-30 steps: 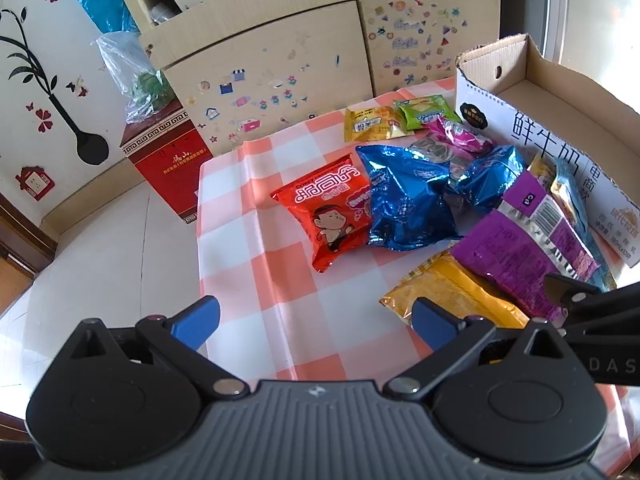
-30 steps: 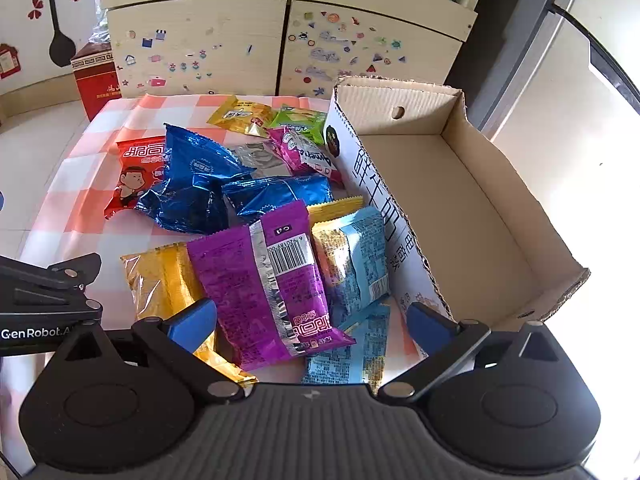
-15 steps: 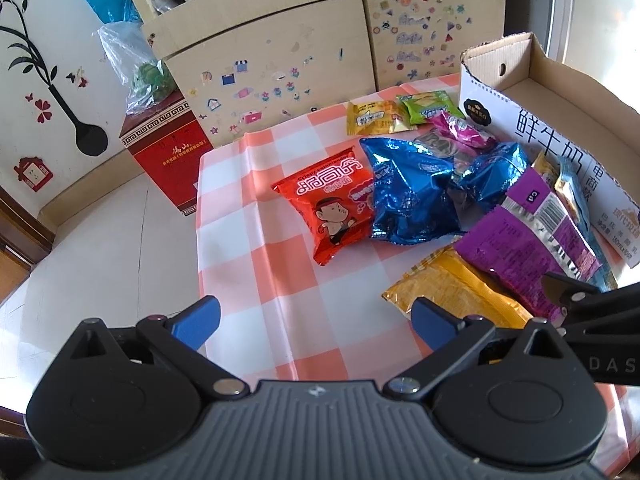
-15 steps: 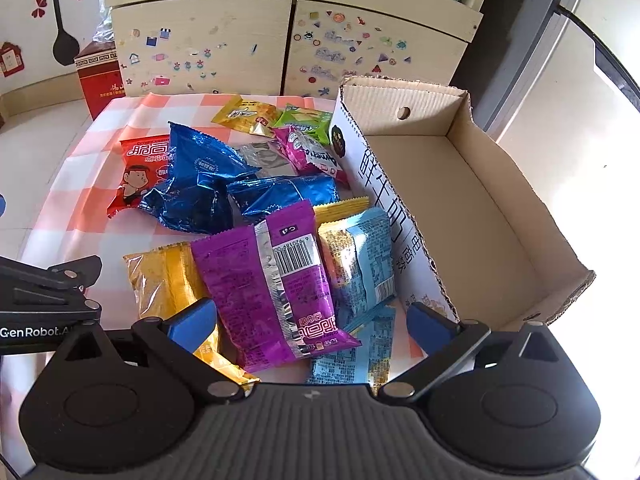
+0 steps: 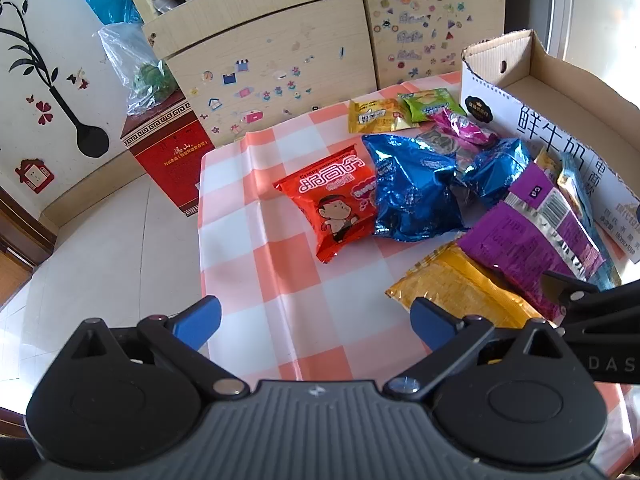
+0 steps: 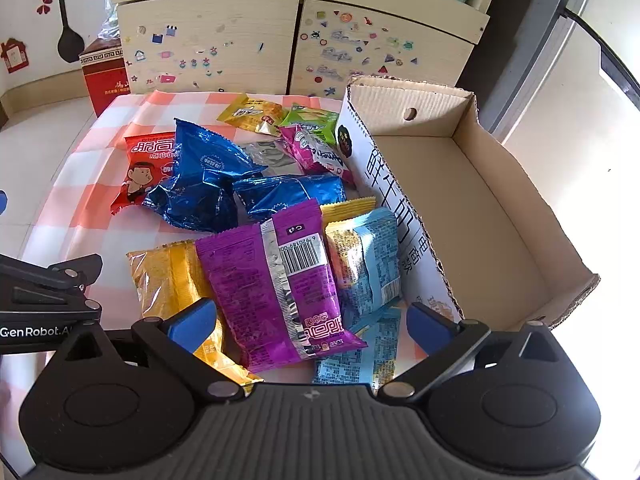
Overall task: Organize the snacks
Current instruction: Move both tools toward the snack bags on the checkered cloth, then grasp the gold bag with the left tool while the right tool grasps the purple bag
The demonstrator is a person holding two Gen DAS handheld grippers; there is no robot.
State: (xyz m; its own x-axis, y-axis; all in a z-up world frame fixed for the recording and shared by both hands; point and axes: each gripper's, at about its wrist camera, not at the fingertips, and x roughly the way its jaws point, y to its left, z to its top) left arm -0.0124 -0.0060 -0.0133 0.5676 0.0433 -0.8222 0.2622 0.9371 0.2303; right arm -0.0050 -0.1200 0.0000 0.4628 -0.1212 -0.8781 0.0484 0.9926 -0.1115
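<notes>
Several snack packets lie on a checked tablecloth beside an empty cardboard box. A red packet, a blue foil bag, a purple packet, a yellow packet and a light blue packet are among them. My left gripper hovers open over the cloth's near edge, nothing between its fingers. My right gripper stands open above the purple packet's near end, not touching it. The box sits right of the pile.
A sticker-covered cabinet stands behind the table. A red carton with a plastic bag on top sits on the floor at the left. Small yellow and green packets lie at the table's far edge. The other gripper's body shows at left.
Both grippers have drifted slightly back and up, so the packets sit a little lower in each view. Nothing was picked up and both stay open.
</notes>
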